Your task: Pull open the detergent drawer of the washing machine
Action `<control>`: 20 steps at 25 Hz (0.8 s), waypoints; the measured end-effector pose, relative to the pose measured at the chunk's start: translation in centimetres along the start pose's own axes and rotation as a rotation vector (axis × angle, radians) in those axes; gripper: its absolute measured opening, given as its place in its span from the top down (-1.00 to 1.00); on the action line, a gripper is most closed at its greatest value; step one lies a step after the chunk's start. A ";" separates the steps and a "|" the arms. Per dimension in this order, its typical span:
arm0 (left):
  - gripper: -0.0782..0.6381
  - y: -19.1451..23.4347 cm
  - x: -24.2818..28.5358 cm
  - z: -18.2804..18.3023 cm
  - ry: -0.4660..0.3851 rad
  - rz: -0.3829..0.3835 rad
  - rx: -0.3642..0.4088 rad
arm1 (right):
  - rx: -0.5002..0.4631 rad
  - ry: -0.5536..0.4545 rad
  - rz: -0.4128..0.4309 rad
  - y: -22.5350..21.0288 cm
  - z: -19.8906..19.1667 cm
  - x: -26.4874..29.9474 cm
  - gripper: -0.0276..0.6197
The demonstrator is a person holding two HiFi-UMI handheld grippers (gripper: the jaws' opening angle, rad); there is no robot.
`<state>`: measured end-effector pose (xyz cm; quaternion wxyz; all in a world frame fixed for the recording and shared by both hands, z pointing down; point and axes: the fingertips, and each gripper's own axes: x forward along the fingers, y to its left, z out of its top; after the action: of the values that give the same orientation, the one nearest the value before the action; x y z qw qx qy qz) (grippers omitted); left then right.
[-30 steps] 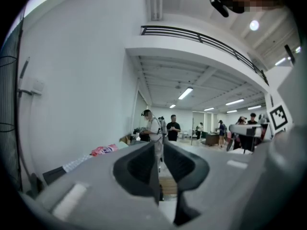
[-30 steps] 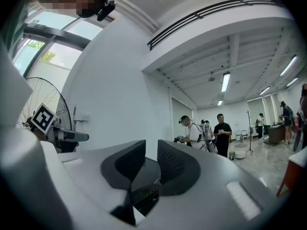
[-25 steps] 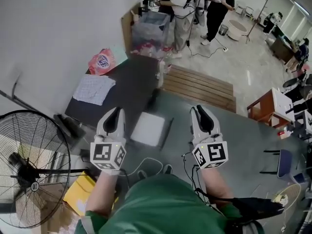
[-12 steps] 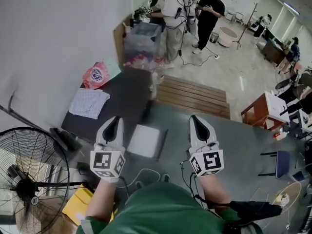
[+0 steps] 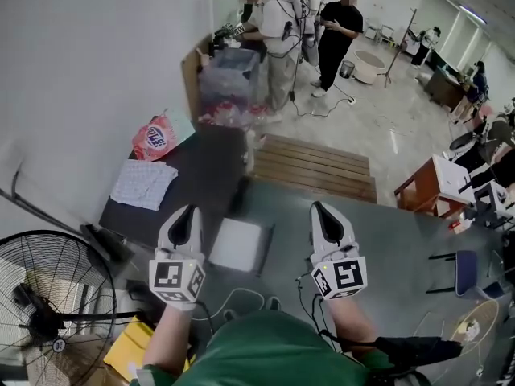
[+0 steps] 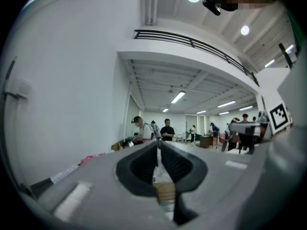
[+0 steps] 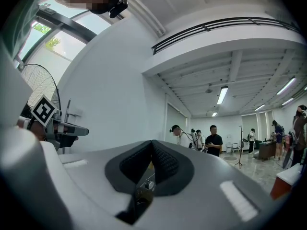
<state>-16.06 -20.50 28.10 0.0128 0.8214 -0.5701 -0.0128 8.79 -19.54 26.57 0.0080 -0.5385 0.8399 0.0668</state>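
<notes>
My white left gripper [image 5: 188, 210] and right gripper [image 5: 317, 206] point level, jaws closed on nothing. No view shows me the washing machine or its detergent drawer, so I judge the pull not yet begun. Next I must find the drawer's front and open one pair of jaws.

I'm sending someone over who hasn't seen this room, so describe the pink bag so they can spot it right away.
Start at the white wall on the left and find the dark table standing along it. At the table's far corner, next to the wall, lies the pink bag, just beyond a pale checked cloth. It is the only bright pink thing there, and it has a round mark on its face.
</notes>
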 end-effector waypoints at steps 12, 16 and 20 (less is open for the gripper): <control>0.73 -0.1 0.1 -0.3 0.009 -0.005 0.000 | 0.012 -0.002 -0.001 0.0 -0.1 -0.2 0.91; 0.73 -0.2 0.1 -0.4 0.014 -0.006 0.002 | 0.013 -0.002 -0.004 0.0 -0.1 -0.3 0.91; 0.73 -0.1 0.0 -0.6 0.017 -0.005 0.002 | 0.007 -0.005 0.000 0.2 -0.2 -0.5 0.91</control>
<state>-15.91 -20.46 28.71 0.0167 0.8229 -0.5680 -0.0054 8.81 -19.05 26.80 0.0118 -0.5383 0.8401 0.0652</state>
